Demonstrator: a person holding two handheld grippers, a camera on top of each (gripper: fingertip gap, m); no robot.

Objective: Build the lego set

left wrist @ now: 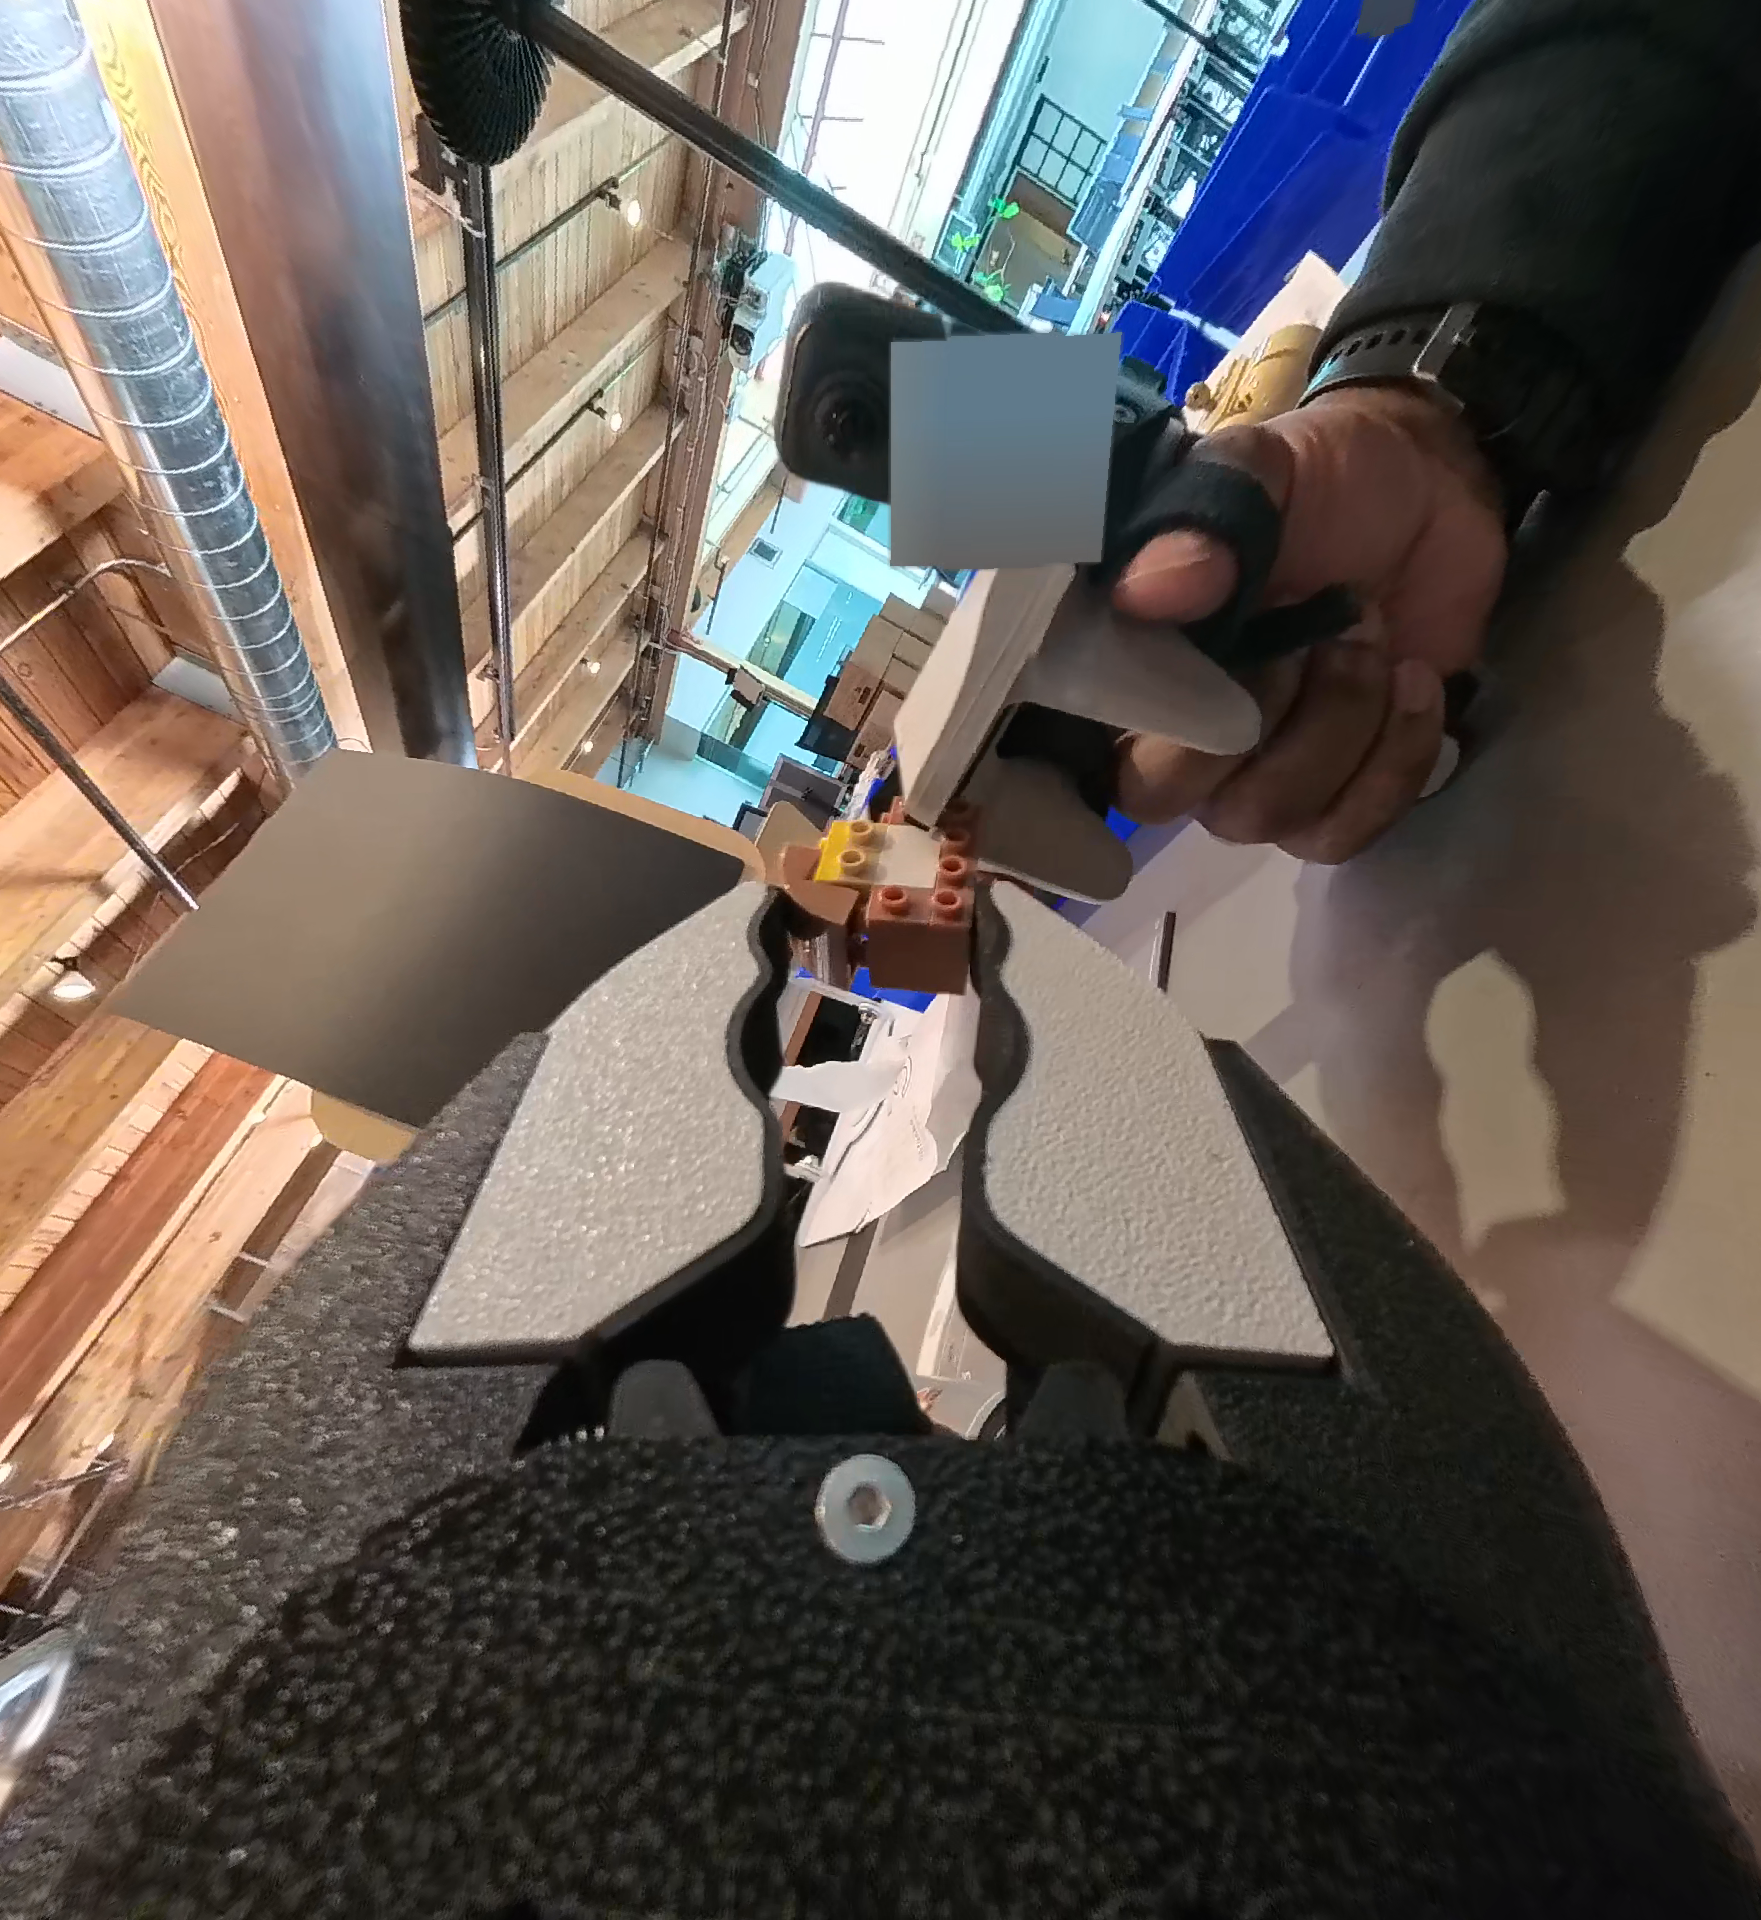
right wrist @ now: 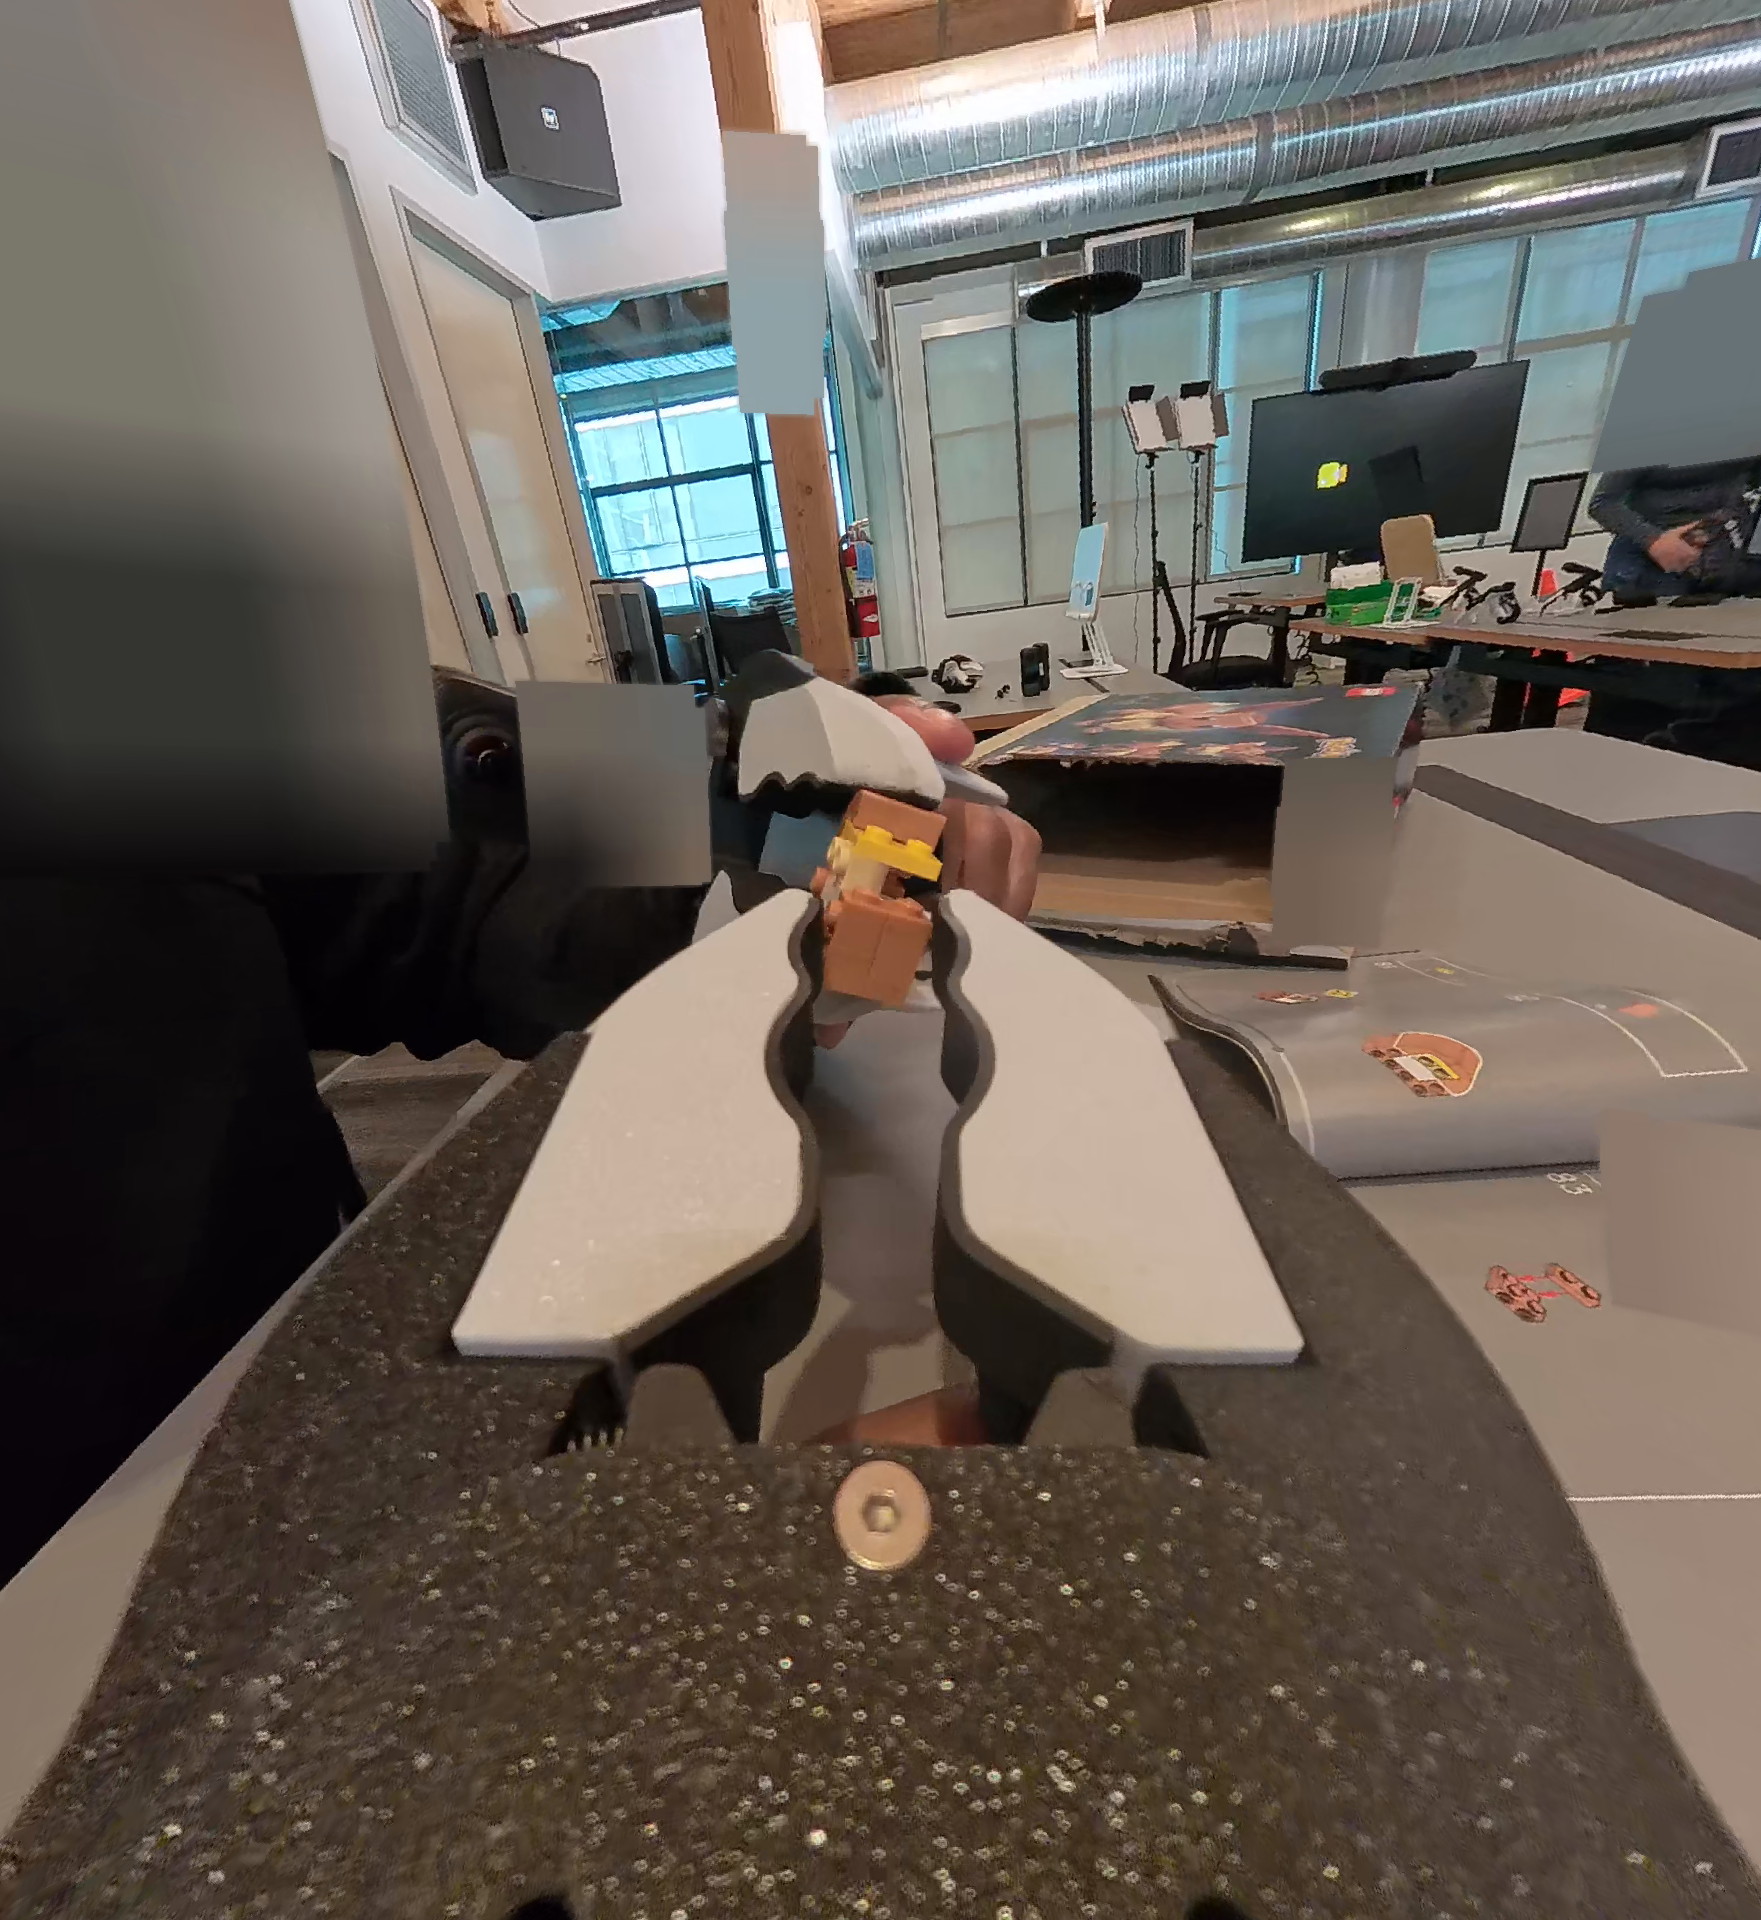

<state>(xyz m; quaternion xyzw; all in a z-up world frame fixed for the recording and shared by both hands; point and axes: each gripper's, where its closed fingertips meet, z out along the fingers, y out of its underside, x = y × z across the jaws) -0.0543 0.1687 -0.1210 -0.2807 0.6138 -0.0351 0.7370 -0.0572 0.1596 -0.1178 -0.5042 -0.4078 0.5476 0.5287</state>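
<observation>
A small brick build (left wrist: 897, 894) (brown, yellow, white) is being gripped in mid-air by both grippers, left (left wrist: 871, 935) and right (right wrist: 871, 935), each narrowly closed on it, above the bench (right wrist: 1478, 1558) near a booklet (right wrist: 1458, 1060).

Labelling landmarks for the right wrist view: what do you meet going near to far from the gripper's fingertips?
Right gripper shut on the brown and yellow brick assembly → left gripper clamped on the assembly's far end → open cardboard box → desks → dark monitor by the windows.
</observation>
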